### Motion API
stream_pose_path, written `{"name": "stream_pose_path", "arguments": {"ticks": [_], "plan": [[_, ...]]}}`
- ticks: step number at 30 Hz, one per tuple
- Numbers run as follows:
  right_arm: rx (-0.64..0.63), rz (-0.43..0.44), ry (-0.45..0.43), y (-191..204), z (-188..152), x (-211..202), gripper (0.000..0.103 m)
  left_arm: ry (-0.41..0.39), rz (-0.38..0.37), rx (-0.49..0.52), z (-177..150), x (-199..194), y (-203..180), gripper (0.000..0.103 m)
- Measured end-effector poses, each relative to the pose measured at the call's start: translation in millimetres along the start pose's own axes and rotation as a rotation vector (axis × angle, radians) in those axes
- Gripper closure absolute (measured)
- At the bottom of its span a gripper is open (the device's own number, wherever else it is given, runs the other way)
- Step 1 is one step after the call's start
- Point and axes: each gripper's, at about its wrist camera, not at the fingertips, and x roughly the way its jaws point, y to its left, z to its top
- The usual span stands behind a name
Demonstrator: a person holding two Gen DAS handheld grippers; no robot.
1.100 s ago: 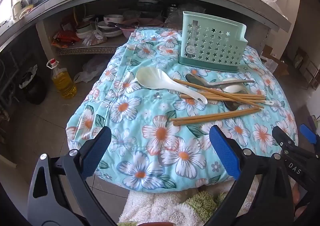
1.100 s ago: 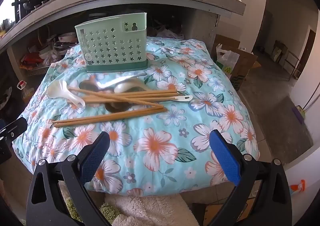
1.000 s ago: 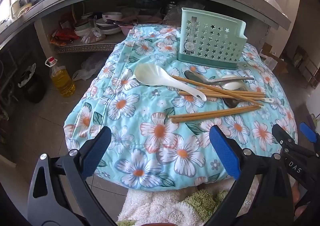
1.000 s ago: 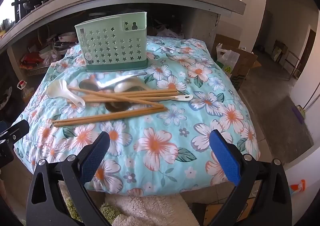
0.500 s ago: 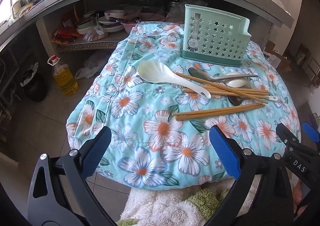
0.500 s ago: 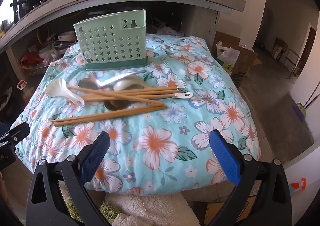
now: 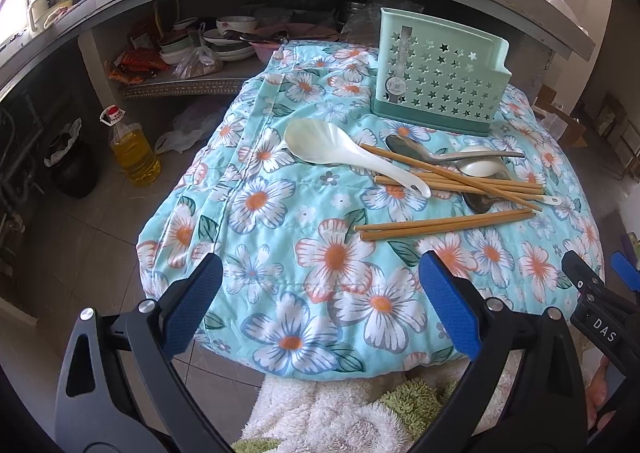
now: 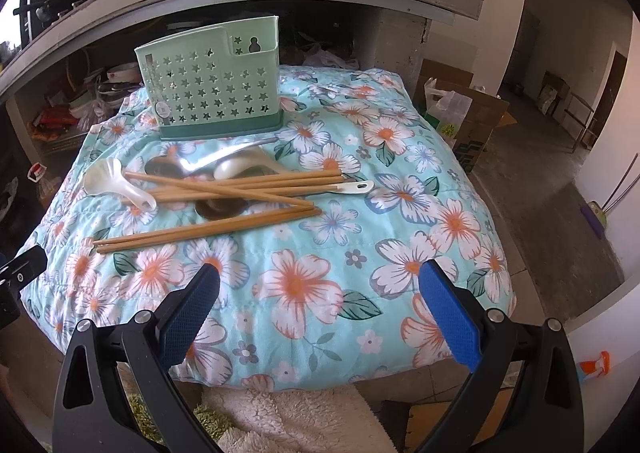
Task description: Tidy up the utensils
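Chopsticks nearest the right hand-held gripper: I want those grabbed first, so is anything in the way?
Nothing visible blocks them. The chopsticks lie apart from the open right hand-held gripper, with only bare floral cloth between; their far ends overlap a metal spoon.

A raised surface is covered by a light blue flowered quilt (image 7: pixel 280 237). At its far side a mint green utensil holder (image 7: pixel 438 73) with star-shaped holes is stood upright. In front of it a heap of utensils is laid flat on the quilt: a white ladle (image 7: pixel 340 151), wooden chopsticks (image 7: pixel 444 225), a metal spoon (image 7: pixel 416 151) and a white spoon (image 7: pixel 480 167), crossed over one another.
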Motion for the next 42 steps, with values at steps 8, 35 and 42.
{"name": "stream_pose_path", "arguments": {"ticks": [8, 35, 42], "plan": [[0.014, -0.012, 0.004, -7, 1, 1, 0.006, 0.001, 0.003, -0.004, 0, 0, 3, 0.008], [0.000, -0.034, -0.001, -14, 1, -3, 0.006, -0.010, 0.049, -0.045, 3, -4, 15, 0.008], [0.000, -0.033, -0.001, -14, 1, -2, 0.006, -0.012, 0.049, -0.047, 3, -4, 16, 0.008]]}}
